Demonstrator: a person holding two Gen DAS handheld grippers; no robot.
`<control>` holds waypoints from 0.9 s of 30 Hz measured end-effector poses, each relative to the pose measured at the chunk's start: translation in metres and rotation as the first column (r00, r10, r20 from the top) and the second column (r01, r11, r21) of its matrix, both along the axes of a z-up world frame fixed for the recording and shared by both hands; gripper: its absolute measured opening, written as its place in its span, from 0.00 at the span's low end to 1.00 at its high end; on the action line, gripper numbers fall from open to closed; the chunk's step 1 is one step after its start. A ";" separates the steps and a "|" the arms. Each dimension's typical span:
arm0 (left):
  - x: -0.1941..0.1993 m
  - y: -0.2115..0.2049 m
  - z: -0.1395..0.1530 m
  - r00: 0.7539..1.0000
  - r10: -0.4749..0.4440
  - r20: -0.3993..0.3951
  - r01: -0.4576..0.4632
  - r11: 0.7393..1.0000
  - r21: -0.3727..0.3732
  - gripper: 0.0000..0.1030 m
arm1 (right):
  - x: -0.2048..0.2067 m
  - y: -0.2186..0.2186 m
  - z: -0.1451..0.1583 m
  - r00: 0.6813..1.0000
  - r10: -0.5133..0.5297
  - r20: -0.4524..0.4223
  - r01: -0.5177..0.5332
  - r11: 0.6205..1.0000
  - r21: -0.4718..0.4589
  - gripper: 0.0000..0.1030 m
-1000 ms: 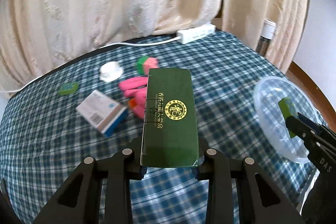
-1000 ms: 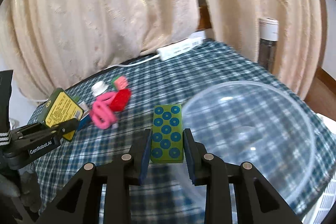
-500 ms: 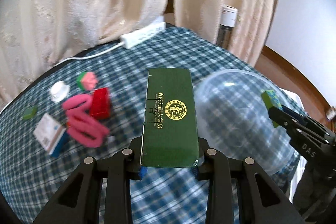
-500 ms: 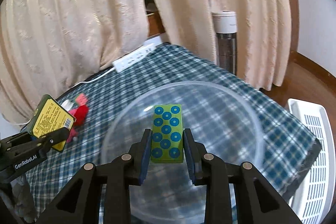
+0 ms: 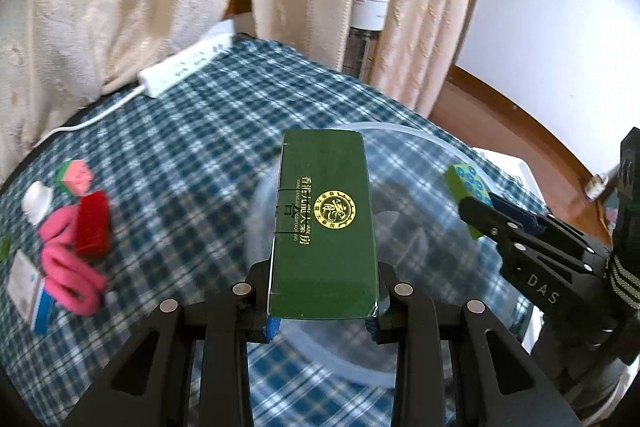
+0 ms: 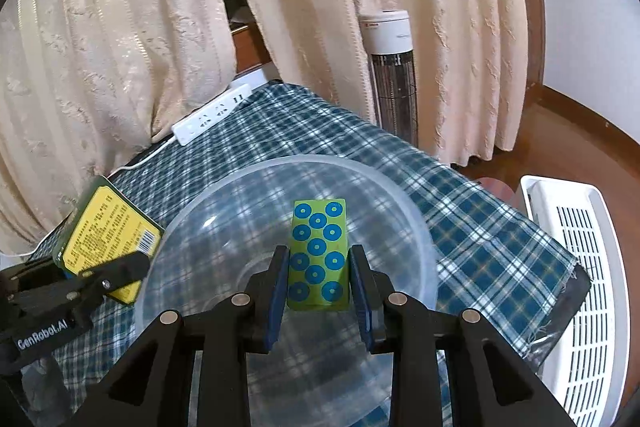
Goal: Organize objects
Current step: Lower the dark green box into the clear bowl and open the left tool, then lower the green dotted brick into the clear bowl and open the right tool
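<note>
Two claws above clear bowl (image 6: 400, 187), left claw (image 5: 322, 311) gripping dark-green gold-crested box (image 5: 324, 227), right claw (image 6: 318, 291) gripping blue-dotted green block (image 6: 318, 255)

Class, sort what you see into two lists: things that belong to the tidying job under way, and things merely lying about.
In the job:
dark green box in the left gripper
green dotted block in the right gripper
clear bowl beneath both

Lying about:
power strip
red block
pink band
white cap
</note>
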State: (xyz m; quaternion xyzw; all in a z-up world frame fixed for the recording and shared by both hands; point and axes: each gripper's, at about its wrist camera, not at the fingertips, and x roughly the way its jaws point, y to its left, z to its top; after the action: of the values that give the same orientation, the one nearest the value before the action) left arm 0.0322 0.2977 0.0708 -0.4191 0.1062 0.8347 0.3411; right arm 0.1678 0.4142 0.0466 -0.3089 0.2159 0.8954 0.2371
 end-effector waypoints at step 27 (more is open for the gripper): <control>-0.024 -0.014 -0.006 0.983 0.148 -0.113 -0.155 0.987 -0.053 0.54 | -0.005 0.000 0.002 1.000 0.000 0.006 0.000 1.000 0.000 0.31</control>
State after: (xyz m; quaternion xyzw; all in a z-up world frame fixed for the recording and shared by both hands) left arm 0.0085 0.2836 0.0645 -0.3902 0.1182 0.8761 0.2573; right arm 0.1631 0.4147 0.0487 -0.3115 0.2151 0.8945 0.2379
